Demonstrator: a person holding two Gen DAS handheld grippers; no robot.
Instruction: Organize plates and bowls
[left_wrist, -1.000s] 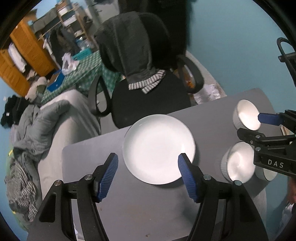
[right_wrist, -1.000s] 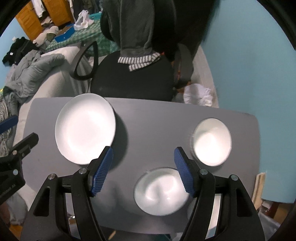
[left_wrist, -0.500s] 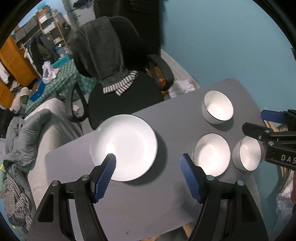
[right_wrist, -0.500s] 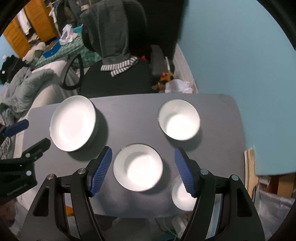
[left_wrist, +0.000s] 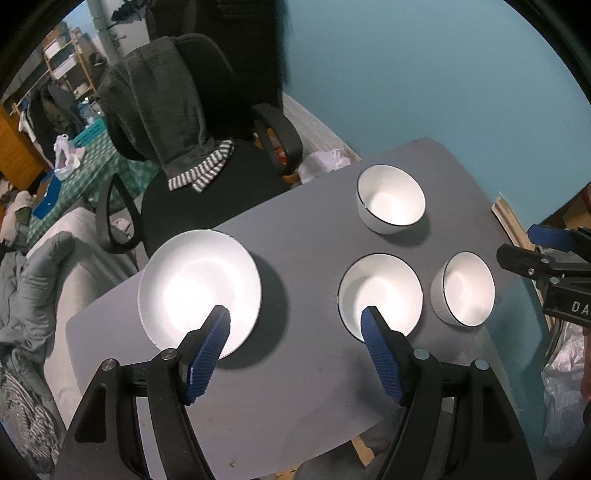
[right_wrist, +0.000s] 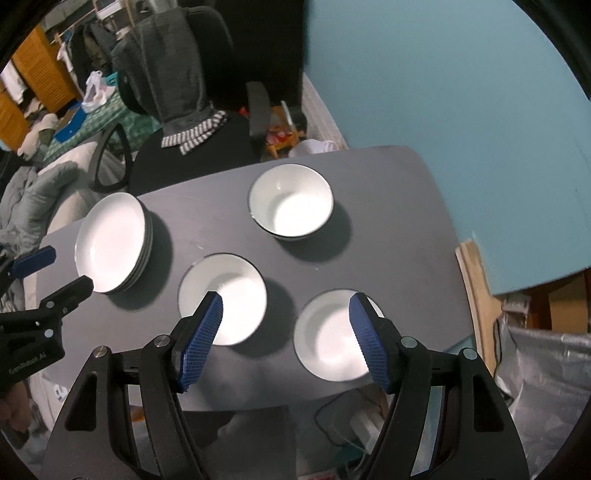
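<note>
Our jaws stand wide apart on both tools, gripping nothing: the left gripper (left_wrist: 295, 332) hangs above the near part of the grey surface (left_wrist: 310, 236), and the right gripper (right_wrist: 286, 317) hangs over its near edge.

The largest piece is the stack of plates (right_wrist: 112, 246), at nine o'clock on the surface in the right view; its rim shows several layers. In the left view it lies at about eleven o'clock from our left jaws, just under the left pad.

Next comes the deep bowl (right_wrist: 291, 199), alone at twelve o'clock, well apart from the rest. Then the middle bowl (right_wrist: 222, 298), at about eleven o'clock from our right jaws, and the near bowl (right_wrist: 334, 334), at about one o'clock, under the right pad. All are round, so no long axis matters.

We judge that nesting the bowls comes next; the near bowl is nearest to our right hand, the plates to our left. Both tools point forward and tilt steeply down at the surface.
</note>
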